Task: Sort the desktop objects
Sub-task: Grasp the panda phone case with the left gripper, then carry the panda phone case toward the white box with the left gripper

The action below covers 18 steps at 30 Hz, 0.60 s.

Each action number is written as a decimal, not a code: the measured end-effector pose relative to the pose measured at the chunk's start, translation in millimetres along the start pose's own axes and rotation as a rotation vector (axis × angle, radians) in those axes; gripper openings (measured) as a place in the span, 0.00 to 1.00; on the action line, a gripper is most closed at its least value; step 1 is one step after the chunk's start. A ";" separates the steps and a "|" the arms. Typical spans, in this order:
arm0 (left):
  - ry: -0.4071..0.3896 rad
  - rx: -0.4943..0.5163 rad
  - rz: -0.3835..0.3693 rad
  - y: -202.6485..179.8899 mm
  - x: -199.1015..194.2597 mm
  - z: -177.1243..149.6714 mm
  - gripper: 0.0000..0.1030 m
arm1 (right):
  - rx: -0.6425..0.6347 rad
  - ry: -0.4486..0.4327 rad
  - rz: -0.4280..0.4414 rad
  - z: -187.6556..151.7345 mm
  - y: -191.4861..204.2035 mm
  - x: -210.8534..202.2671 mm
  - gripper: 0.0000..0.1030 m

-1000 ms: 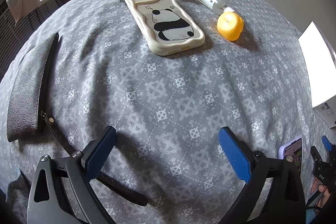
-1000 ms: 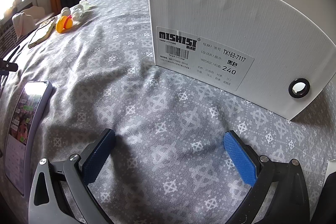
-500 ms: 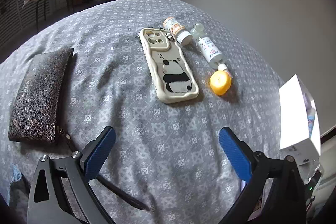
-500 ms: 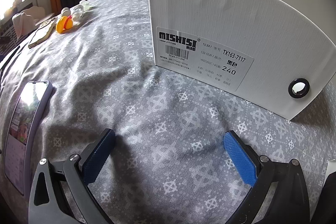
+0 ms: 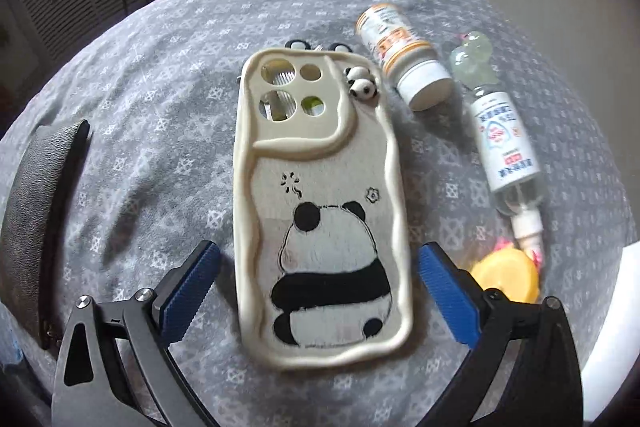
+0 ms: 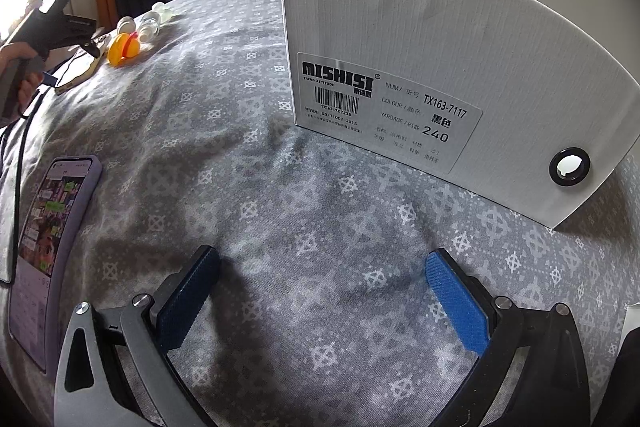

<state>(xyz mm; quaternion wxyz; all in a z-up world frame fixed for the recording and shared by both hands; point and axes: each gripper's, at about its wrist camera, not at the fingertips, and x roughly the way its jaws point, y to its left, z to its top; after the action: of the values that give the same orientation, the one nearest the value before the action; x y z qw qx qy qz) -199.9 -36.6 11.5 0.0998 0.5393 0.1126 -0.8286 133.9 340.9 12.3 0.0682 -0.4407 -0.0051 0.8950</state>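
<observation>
A cream phone case with a panda picture (image 5: pixel 320 211) lies flat on the grey patterned cloth (image 5: pixel 160 87). My left gripper (image 5: pixel 318 287) is open, its blue pads on either side of the case's near end, apart from it. Right of the case lie a small white bottle with an orange label (image 5: pixel 404 55), a clear spray bottle (image 5: pixel 504 147) and a yellow cap (image 5: pixel 506 275). My right gripper (image 6: pixel 320 295) is open and empty over bare cloth, in front of a white box (image 6: pixel 440 75).
A dark leather pouch (image 5: pixel 36 203) lies at the left of the case. A phone with a lit screen (image 6: pixel 52 227) lies left of my right gripper. The left gripper and hand (image 6: pixel 44 27) show far left in the right wrist view.
My left gripper has moved forward and down to the panda case, which now sits between its open pads. The right gripper has not moved.
</observation>
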 end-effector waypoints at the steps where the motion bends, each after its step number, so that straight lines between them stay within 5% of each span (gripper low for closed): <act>1: -0.020 0.003 0.029 -2.1 3.0 1.3 1.00 | 0.000 -0.001 0.001 0.3 -0.1 -0.2 1.00; 7: -0.071 -0.011 0.050 -0.7 12.1 15.6 1.00 | 0.001 -0.006 0.001 -0.4 -0.6 -0.8 1.00; 10: -0.100 0.024 0.037 0.8 5.0 16.0 0.80 | 0.001 -0.006 0.002 -0.6 -1.0 -0.5 1.00; 18: -0.118 0.089 -0.062 22.3 -25.7 3.5 0.79 | 0.000 -0.006 0.002 -0.1 -1.0 -0.5 1.00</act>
<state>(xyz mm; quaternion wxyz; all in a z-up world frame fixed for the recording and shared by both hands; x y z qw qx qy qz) -186.3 -57.7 34.7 0.0564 0.4897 0.0864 -0.8658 134.4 341.9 12.7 0.0675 -0.4378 -0.0049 0.8965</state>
